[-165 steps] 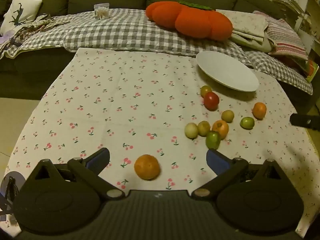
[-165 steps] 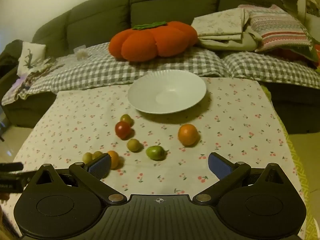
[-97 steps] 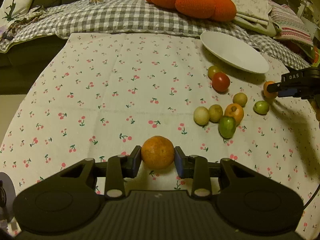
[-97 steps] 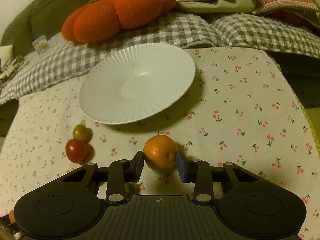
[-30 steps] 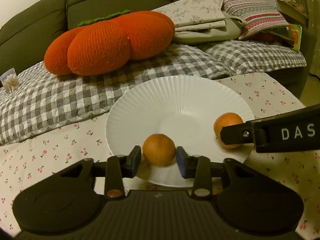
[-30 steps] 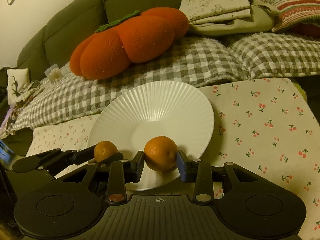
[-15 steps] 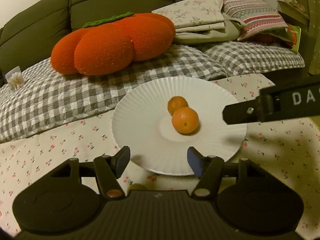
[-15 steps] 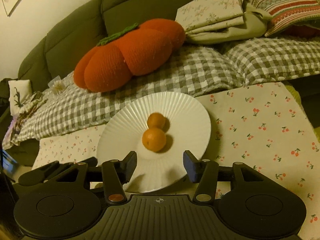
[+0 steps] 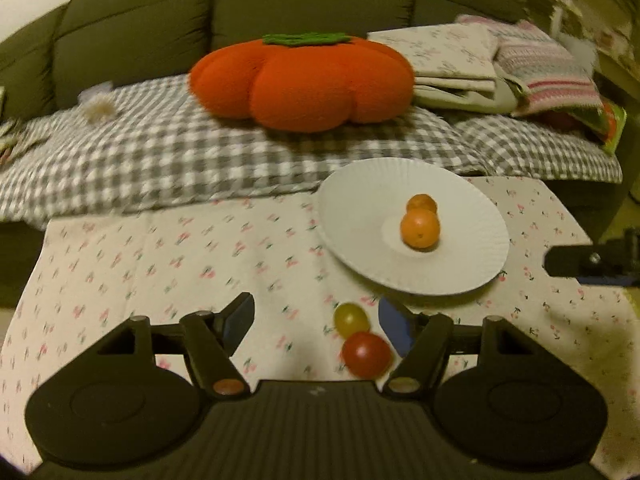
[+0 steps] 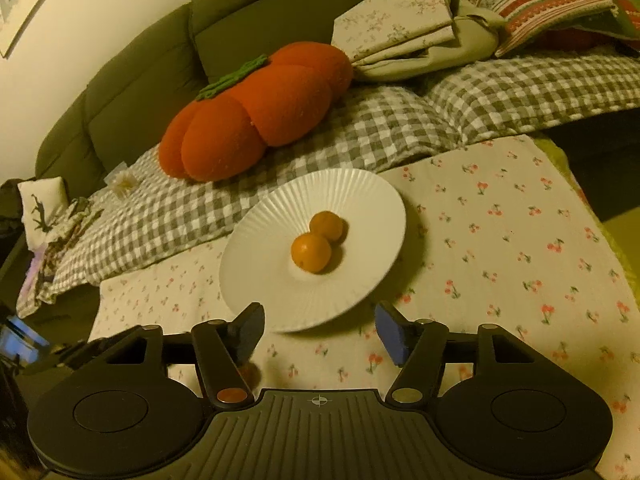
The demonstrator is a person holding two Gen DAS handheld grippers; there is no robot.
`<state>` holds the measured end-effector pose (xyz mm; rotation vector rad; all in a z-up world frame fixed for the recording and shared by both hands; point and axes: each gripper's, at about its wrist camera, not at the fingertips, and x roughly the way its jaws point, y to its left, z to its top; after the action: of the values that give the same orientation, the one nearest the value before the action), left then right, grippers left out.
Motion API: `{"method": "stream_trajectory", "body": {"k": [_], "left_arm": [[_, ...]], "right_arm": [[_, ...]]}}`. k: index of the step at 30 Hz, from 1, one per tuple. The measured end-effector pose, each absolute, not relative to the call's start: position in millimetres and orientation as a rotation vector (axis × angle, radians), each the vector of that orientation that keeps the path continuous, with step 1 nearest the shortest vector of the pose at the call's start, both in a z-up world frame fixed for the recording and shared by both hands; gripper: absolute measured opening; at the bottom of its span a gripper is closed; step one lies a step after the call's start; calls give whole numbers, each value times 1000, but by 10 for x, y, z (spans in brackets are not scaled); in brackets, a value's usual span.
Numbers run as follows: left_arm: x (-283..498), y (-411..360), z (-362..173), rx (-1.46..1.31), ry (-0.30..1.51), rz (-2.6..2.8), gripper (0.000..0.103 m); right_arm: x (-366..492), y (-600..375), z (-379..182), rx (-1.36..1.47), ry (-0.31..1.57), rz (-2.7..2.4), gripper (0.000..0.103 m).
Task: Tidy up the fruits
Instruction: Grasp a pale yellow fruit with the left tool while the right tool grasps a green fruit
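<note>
both my grippers spread, empty: left gripper, right gripper. two oranges touching on white plate. red tomato beside yellow-green one on cloth, near my left fingers. tomato looks light, smooth, soft: pinch gently across middle.

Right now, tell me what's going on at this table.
Someone is sorting fruit with two tools. Two oranges sit touching in the middle of the white plate. The left hand-held gripper and the right hand-held gripper are both open and empty. A red tomato and a yellow-green one wait on the tablecloth.
</note>
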<state>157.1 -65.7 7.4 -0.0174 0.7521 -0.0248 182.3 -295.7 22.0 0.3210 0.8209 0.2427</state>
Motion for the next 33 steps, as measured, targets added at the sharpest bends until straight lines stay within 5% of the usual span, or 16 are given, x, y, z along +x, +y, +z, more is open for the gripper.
{"method": "stream_trajectory", "body": {"k": [21, 28, 33], "left_arm": [[938, -429, -258, -172, 917, -26, 65], [966, -297, -357, -253, 951, -16, 40], [986, -157, -436, -379, 977, -31, 37]], "right_arm": [[1524, -2669, 116, 217, 926, 309, 73], [1545, -2611, -15, 205, 979, 324, 73], [1586, -2616, -134, 223, 1025, 308, 73]]}}
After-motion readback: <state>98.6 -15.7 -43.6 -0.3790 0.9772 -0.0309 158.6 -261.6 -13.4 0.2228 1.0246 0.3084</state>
